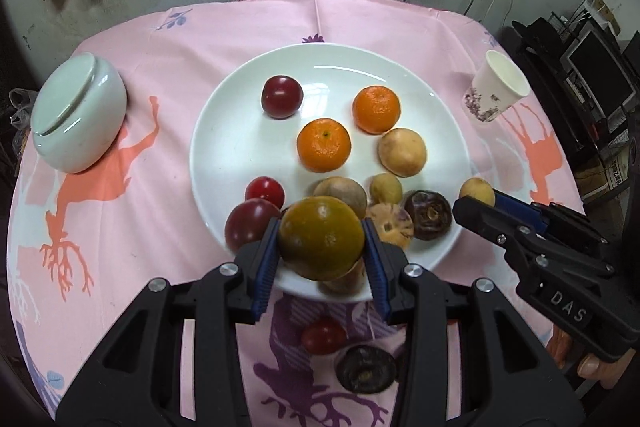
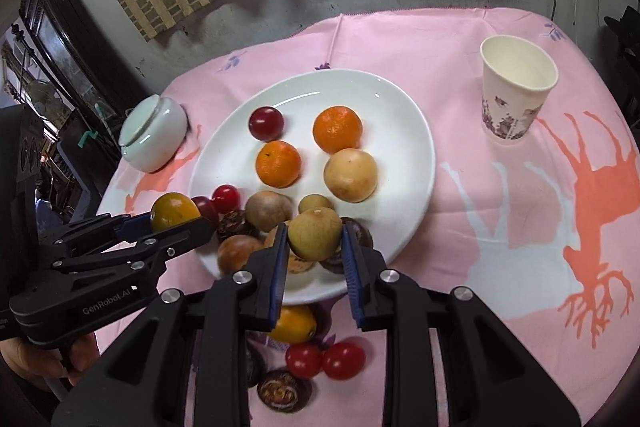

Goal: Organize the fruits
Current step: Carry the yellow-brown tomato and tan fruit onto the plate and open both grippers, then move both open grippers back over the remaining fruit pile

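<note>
My left gripper (image 1: 321, 223) is shut on a greenish-orange citrus (image 1: 322, 241), held above the near rim of a white plate (image 1: 224, 147). My right gripper (image 2: 315, 227) is shut on a small tan round fruit (image 2: 316, 235) over the same rim. Each gripper shows in the other's view: the right gripper (image 1: 478, 201) with its tan fruit (image 1: 476, 190), the left gripper (image 2: 178, 219) with the citrus (image 2: 173, 210). The plate (image 2: 404, 131) holds two oranges (image 2: 337, 129), dark red plums (image 2: 266, 123), a large tan fruit (image 2: 350, 175) and several small brown fruits.
Loose on the pink cloth near me lie a yellow citrus (image 2: 294, 323), two red tomatoes (image 2: 344, 359) and a dark brown fruit (image 2: 282, 389). An upturned white bowl (image 1: 78, 115) stands left of the plate, a paper cup (image 2: 516, 87) to its right.
</note>
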The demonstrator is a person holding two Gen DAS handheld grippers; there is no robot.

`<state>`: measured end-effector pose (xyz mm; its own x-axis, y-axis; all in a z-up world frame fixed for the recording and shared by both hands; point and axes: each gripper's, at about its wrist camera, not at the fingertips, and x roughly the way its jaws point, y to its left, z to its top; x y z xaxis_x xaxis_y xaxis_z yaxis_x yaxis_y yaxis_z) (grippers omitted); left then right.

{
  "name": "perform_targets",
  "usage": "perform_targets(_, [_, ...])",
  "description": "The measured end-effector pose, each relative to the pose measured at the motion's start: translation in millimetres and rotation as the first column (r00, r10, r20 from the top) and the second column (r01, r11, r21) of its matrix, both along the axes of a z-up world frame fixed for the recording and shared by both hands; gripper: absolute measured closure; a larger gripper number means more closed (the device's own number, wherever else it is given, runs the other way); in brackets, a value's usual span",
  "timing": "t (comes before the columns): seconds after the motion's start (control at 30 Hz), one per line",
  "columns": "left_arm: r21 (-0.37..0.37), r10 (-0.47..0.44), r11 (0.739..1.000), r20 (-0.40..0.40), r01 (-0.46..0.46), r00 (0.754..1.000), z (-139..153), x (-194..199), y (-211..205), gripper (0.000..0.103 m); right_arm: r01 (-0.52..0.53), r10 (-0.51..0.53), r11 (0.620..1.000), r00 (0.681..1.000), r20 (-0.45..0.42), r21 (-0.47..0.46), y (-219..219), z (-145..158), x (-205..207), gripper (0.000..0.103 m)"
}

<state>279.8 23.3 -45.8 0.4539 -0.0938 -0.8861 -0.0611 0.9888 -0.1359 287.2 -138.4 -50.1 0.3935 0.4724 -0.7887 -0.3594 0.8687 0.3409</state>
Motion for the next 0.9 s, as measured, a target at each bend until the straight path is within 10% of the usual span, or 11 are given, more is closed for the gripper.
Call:
perform_targets(0.2, [-0.029,0.017,0.999,-0.032,-0.018,0.999,-14.2,15.5,3.0,0.062,0.014,-0.014,1.0,0.998,-0.06,0.015,5.8,-19.6,19.1,0.076])
perform_targets(0.5, [-0.051,0.057,0.997,0.018,-0.056,0.998,8.5,-6.9,7.2,0.033,0.083,-0.079,0.995,0.994,-0.071,0.053,-11.6,-17.9,17.2,0.07])
perform_targets(0.9, [-0.013,0.103,0.994,-0.056,-0.104,0.993,-2.9,-99.9,9.1,0.023,0.077,-0.08,0.997,0.99,-0.116,-0.024,-65.3,-23.9,-71.2,0.069])
